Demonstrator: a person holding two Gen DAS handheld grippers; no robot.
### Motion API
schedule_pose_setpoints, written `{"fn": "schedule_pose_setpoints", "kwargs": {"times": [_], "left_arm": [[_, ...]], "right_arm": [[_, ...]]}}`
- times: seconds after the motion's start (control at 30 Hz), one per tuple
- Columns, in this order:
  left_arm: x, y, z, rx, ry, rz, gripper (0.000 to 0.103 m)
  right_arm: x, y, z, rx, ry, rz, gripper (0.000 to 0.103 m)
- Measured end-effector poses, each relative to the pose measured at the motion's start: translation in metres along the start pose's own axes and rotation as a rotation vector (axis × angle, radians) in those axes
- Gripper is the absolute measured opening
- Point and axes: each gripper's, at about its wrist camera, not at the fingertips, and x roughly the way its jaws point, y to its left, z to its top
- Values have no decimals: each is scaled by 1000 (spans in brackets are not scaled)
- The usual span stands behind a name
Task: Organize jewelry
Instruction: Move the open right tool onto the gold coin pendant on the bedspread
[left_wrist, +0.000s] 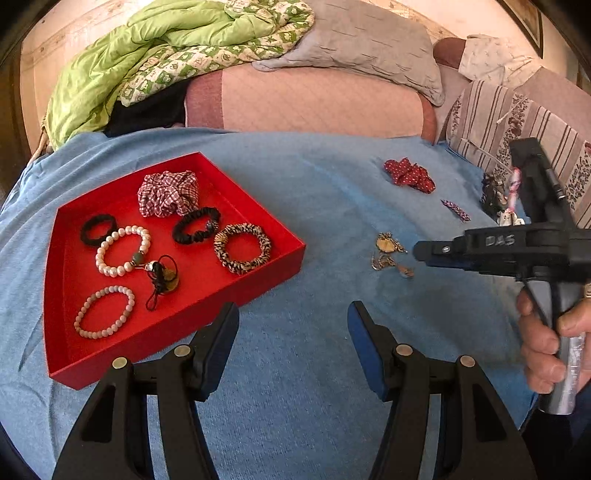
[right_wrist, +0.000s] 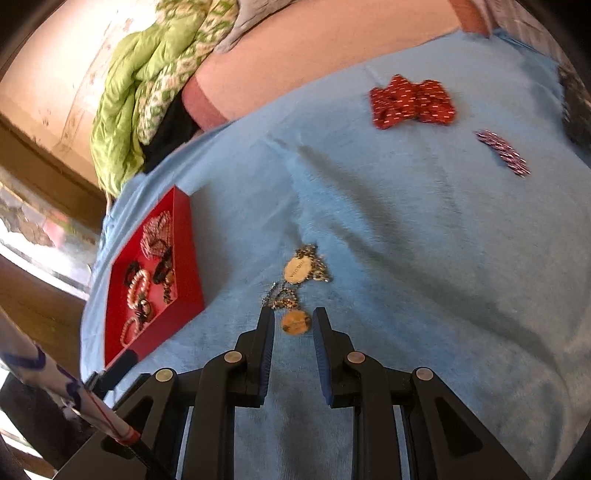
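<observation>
The necklace lies loose on the blue cloth at lower centre, right of the red tray, and its chain could slip or snag if only the pendant is pinched. The right gripper points down with jaws parted around the pendant, gripping nothing; the left gripper hovers wide open at bottom centre.

Both views are bright with warm daylight. In the right wrist view a blown-out window glares at nine o'clock, and motion blur smears the red bow at one o'clock. The left wrist view is sharp. Soft shadows streak the blue cloth; fisheye bending and dark vignetting ring both edges.
</observation>
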Motion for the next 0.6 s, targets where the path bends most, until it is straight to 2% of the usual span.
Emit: {"fn": "schedule_pose_setpoints", "kwargs": {"times": [0.13, 0.2, 0.3, 0.33, 0.37, 0.4, 0.53, 0.6], "left_arm": [[1, 2, 2, 9, 2, 7, 60], [1, 2, 3, 11, -1, 7, 60], [0, 2, 5, 12, -6, 5, 60], [0, 2, 5, 12, -7, 4, 60], [1, 1, 5, 15, -6, 5, 60], [1, 0, 5, 20, -6, 7, 60], [1, -4, 5, 39, -10, 14, 60], [1, -5, 5, 44, -8, 7, 60]], "right_arm": [[20, 6, 4, -49, 43, -33, 24], [29, 11, 2, -88, 69, -44, 31], [33, 29, -5, -218, 54, -126, 34], [34, 35, -9, -273, 51, -162, 33], [35, 38, -13, -310, 48, -196, 24], [35, 41, -16, -347, 50, -233, 21], [23, 37, -20, -326, 56, -219, 21], [10, 27, -17, -257, 45, -158, 21]]}}
